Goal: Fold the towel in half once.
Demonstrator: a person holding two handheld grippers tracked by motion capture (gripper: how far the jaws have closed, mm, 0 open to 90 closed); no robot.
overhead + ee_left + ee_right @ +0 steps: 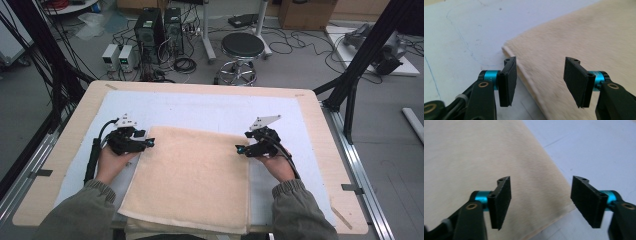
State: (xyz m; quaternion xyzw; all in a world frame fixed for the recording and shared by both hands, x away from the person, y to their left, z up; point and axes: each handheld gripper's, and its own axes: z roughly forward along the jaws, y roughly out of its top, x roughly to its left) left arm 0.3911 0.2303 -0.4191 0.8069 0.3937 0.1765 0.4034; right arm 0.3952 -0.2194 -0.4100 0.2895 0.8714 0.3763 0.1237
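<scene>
While agape, both grippers flank towel (192, 175).

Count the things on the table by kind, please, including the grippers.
Towel: 1
White sheet: 1
Grippers: 2, left gripper and right gripper, both open at the towel's far corners
Total: 4

The cream towel (192, 175) lies flat before me, folded into a thick, fuzzy rectangle on the white sheet (210, 112) over the tabletop. Its near edge overhangs the front, and its far edge runs straight between my hands.
</scene>
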